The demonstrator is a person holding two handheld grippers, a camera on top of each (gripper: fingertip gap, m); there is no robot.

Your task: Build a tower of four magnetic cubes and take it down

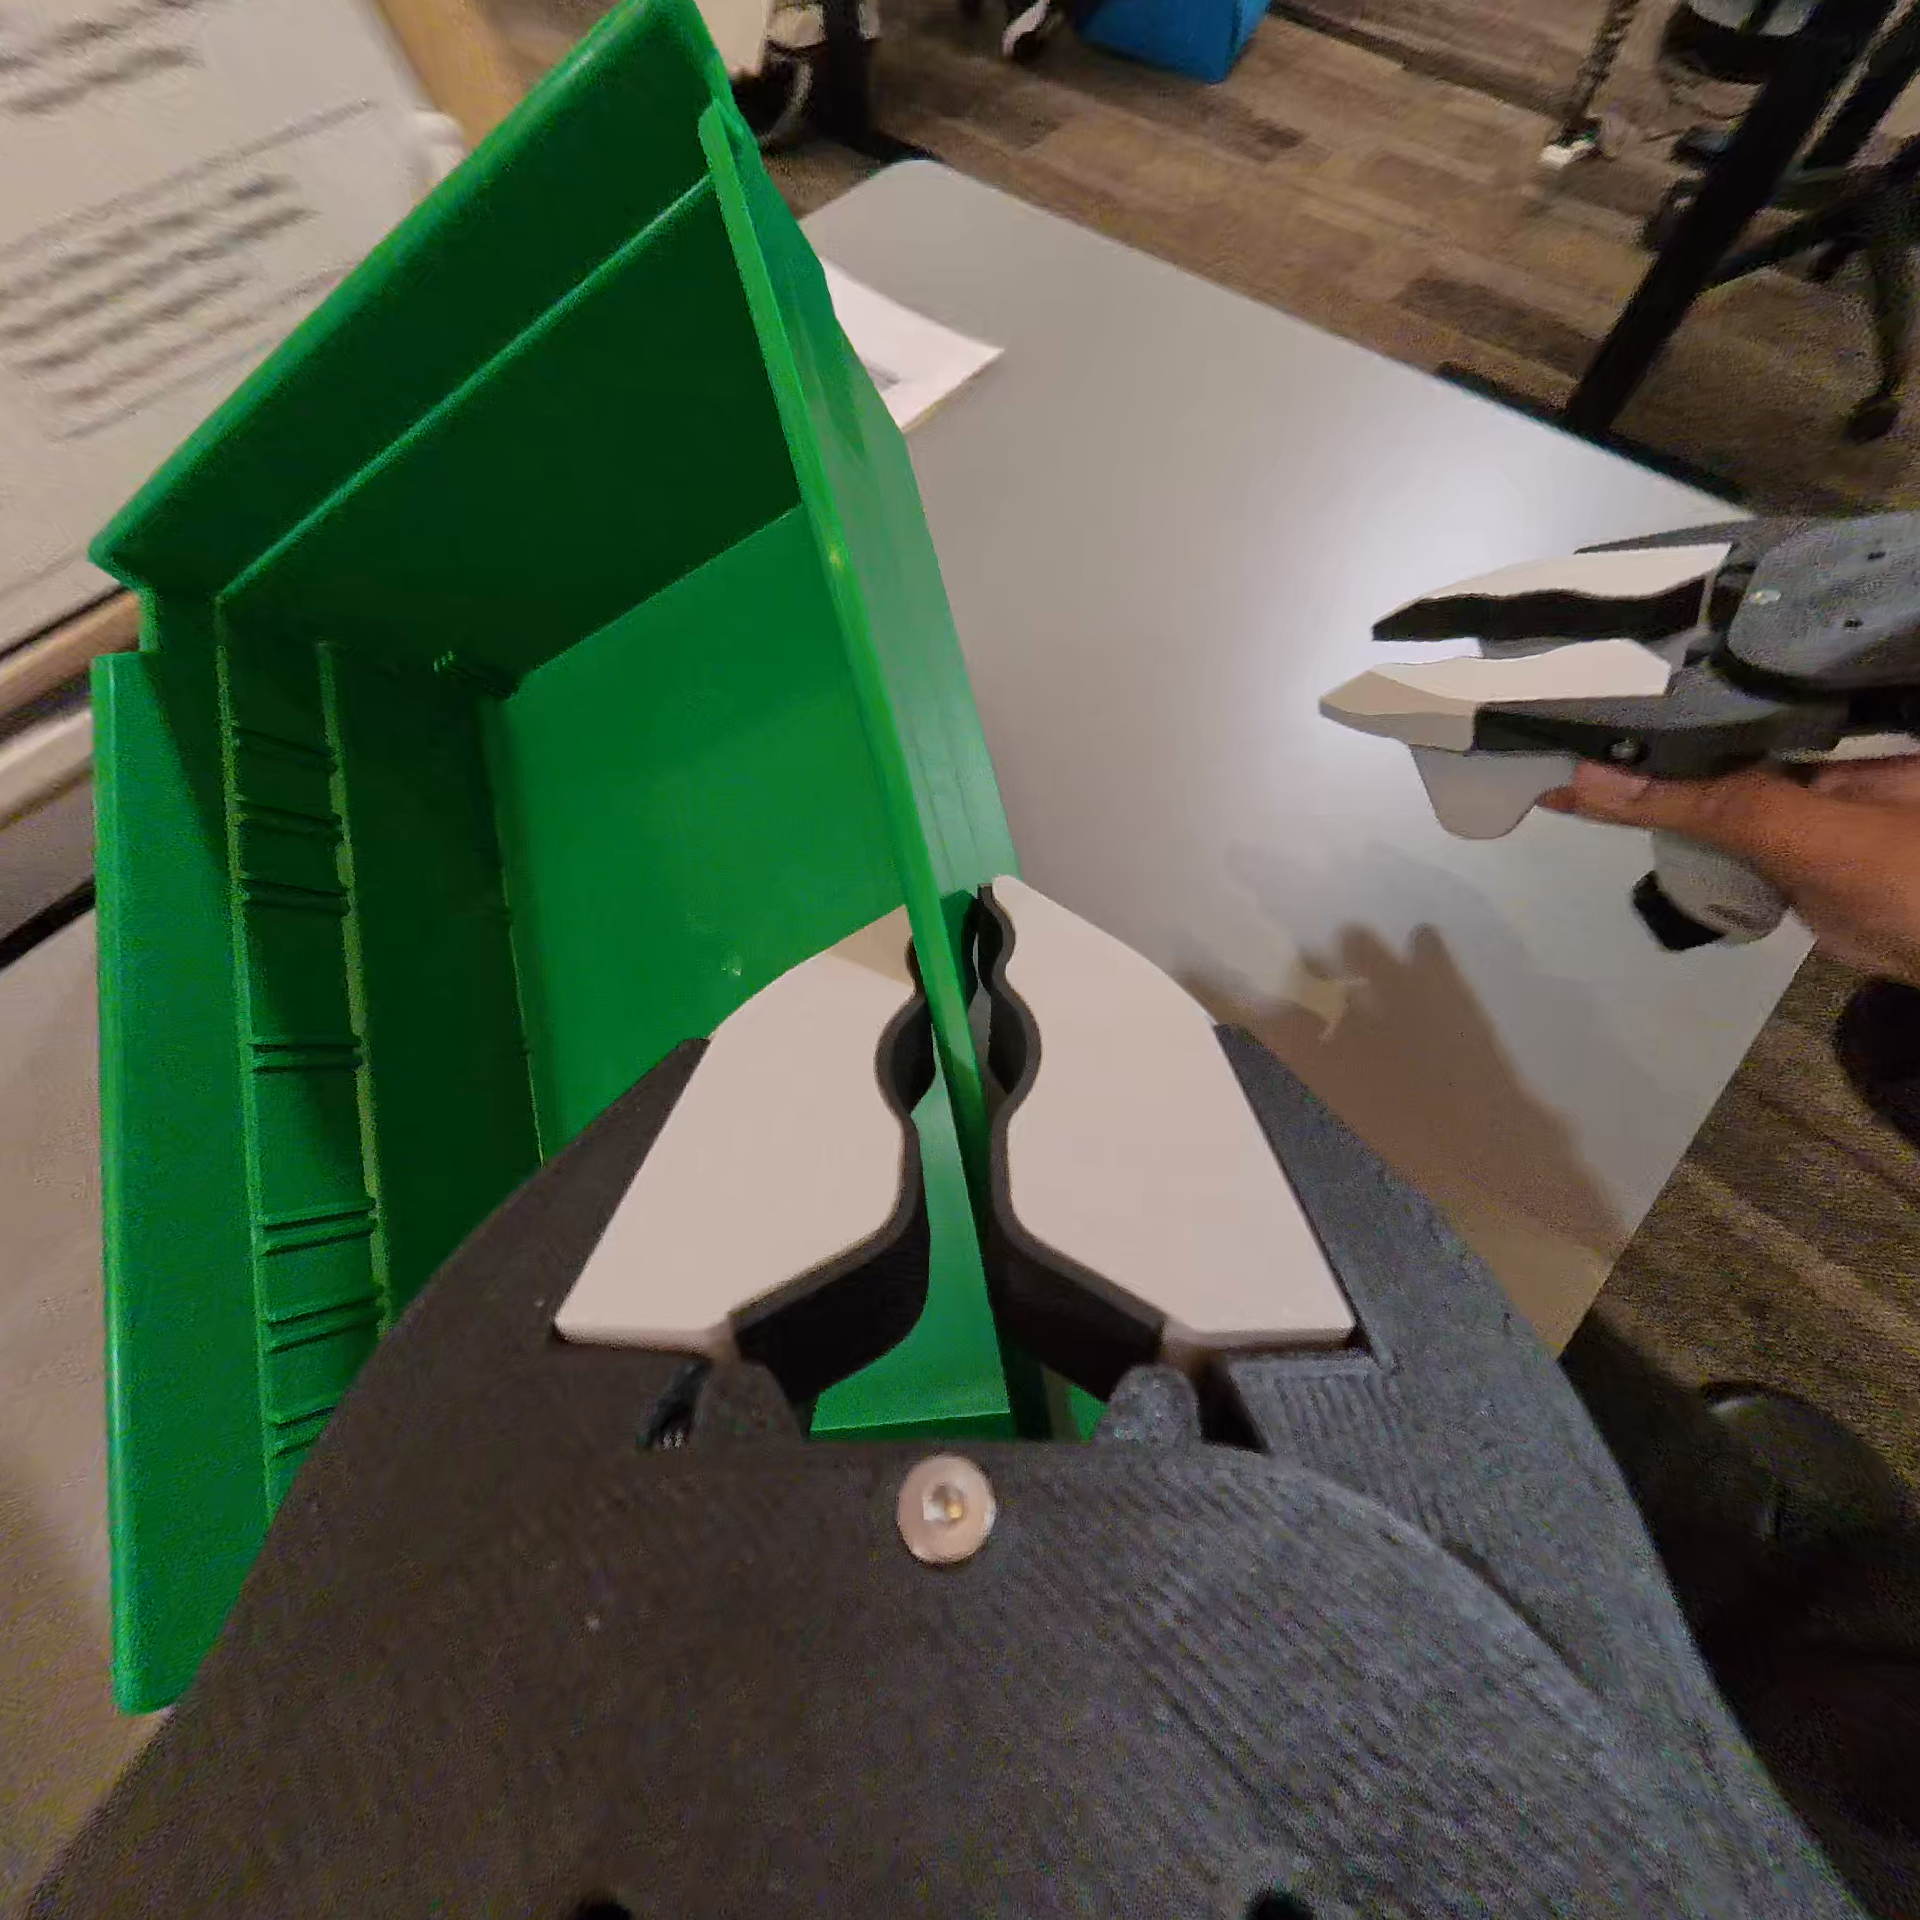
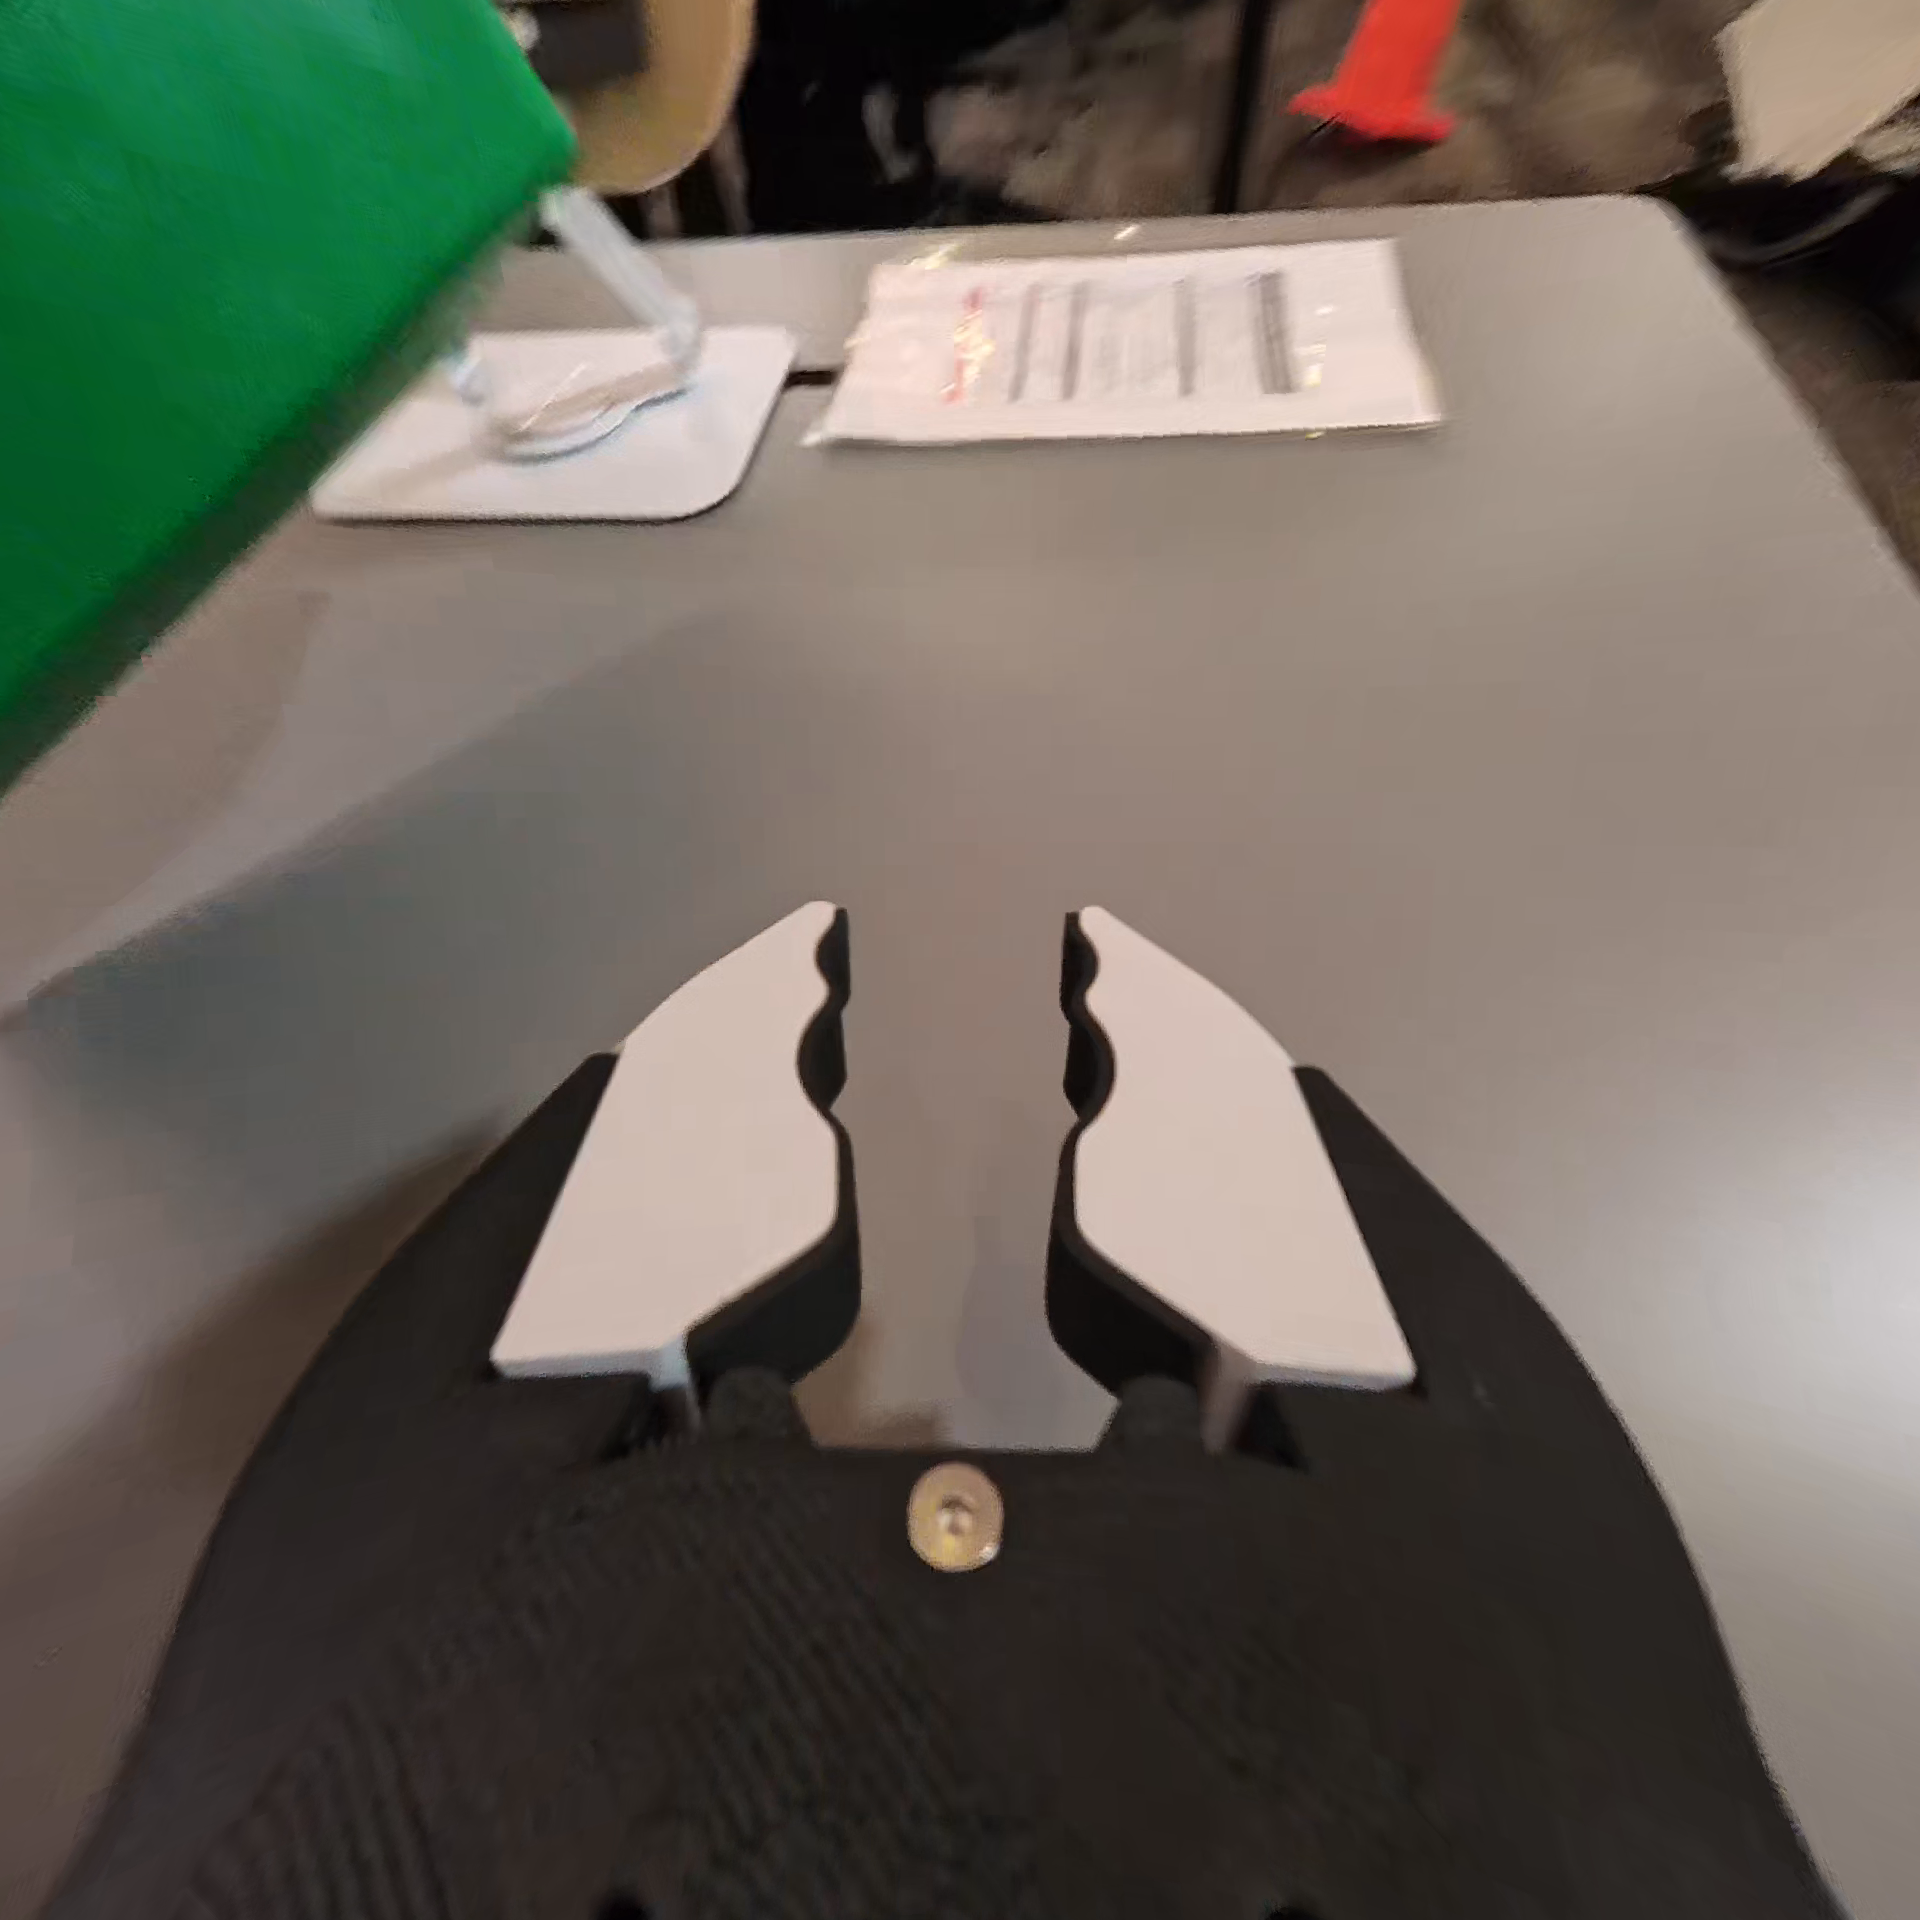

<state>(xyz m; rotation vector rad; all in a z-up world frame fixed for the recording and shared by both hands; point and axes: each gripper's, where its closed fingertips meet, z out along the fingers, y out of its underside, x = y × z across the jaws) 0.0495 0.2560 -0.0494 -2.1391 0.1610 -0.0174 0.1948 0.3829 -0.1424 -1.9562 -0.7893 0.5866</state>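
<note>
My left gripper (image 1: 951,935) is shut on the side wall of a green plastic bin (image 1: 644,686) and holds it tilted above the grey table (image 1: 1247,623). The bin's inside shows no contents. The bin also shows as a blurred green shape at the upper left of the right wrist view (image 2: 208,312). My right gripper (image 2: 956,925) is open and empty, hovering over the bare grey table (image 2: 1143,675). It also shows at the right of the left wrist view (image 1: 1361,670), held by a hand, apart from the bin.
A printed sheet in a clear sleeve (image 2: 1132,343) and a white pad with a clear stand (image 2: 582,426) lie at the table's far side. A paper corner (image 1: 914,353) shows behind the bin. Chair legs and carpet lie beyond the table edge. Across from one pair of fingers to the other is roughly 20 cm.
</note>
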